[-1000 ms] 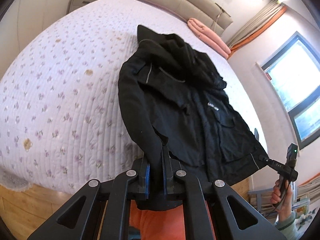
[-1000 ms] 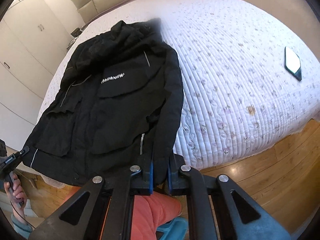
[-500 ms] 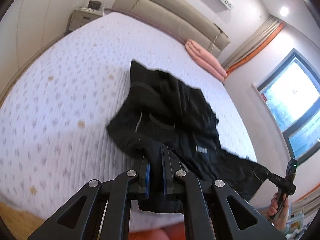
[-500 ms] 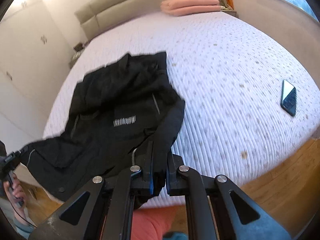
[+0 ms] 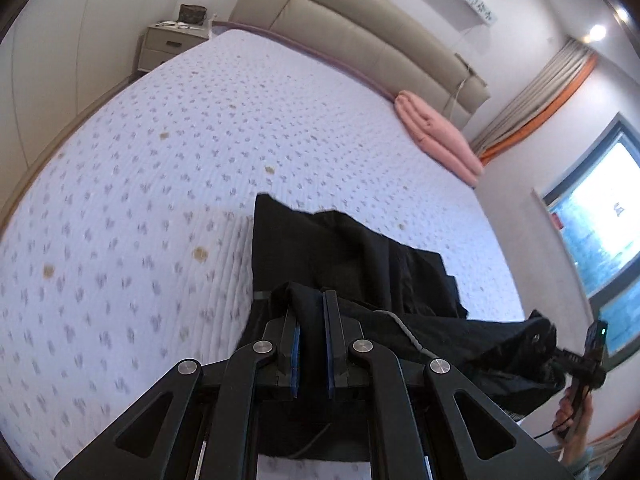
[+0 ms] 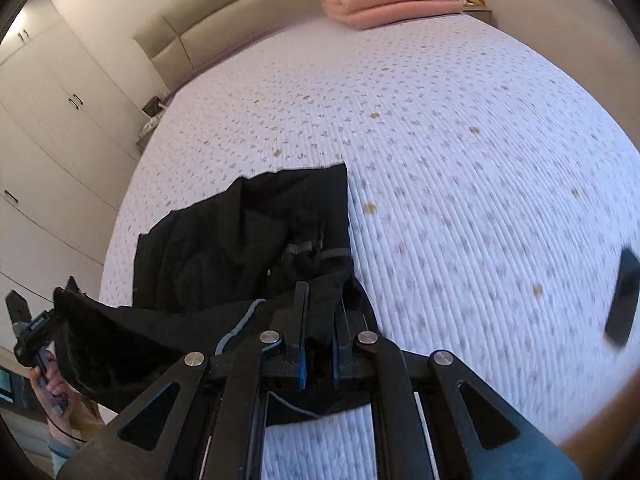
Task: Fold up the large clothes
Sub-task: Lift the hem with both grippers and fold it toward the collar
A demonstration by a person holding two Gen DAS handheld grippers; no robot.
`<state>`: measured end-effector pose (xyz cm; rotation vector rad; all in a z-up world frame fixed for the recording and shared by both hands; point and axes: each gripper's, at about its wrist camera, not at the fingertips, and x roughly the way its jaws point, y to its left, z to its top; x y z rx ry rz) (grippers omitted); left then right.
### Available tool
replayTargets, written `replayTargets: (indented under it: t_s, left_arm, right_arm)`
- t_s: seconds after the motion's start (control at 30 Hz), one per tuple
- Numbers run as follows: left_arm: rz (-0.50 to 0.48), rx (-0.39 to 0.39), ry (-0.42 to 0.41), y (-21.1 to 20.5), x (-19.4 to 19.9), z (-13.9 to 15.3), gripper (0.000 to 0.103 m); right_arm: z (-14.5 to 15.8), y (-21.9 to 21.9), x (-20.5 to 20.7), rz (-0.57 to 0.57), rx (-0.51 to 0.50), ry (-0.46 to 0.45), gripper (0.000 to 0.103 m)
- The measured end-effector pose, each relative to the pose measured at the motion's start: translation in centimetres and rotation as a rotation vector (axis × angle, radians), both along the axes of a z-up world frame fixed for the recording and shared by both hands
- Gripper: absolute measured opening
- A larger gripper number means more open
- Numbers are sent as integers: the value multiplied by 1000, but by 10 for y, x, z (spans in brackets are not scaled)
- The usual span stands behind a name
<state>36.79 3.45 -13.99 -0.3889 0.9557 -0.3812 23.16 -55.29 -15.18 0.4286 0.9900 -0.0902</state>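
A black jacket (image 5: 340, 248) lies bunched on the bed, its near part lifted and doubled over the rest. My left gripper (image 5: 310, 301) is shut on a fold of the black cloth, which fills the gap between the blue pads. The right wrist view shows the jacket (image 6: 240, 240) again, with my right gripper (image 6: 322, 297) shut on another fold at its right side. Each camera catches the other gripper at the frame edge, clamped on the jacket's far corner: the right gripper (image 5: 558, 352) and the left gripper (image 6: 54, 314). The cloth sags between them.
The bed (image 5: 180, 140) has a white quilt with small flowers. A folded pink blanket (image 6: 392, 0) lies by the headboard (image 5: 360, 32). A dark phone (image 6: 622, 300) rests on the quilt at right. A nightstand (image 5: 168, 44), wardrobe doors (image 6: 48, 120) and a window (image 5: 600, 232) ring the bed.
Both grippers have risen and swept forward over the bed with the jacket's lower edge, doubling it onto the upper part. The flat jacket is now a shorter heap; the floor has left view.
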Motion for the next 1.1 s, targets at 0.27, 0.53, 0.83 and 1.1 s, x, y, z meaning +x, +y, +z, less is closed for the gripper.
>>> replayTargets:
  t_s: [0.27,0.53,0.83,1.1]
  left_arm:
    - [63,60,13,-27,115,-3,10]
    - [120,62,202,-42,192,-106,13]
    - [21,-74,313,-18,193,-112,25]
    - [-91,70,220,9,171,-27,78]
  right_arm:
    - [-5,-27,145,28,-44,65,10]
    - [-106,-41,246,51,30,257,11]
    - [-129,-50,243,165,129,314,20]
    - [-83,-81,223,95,270,267,44]
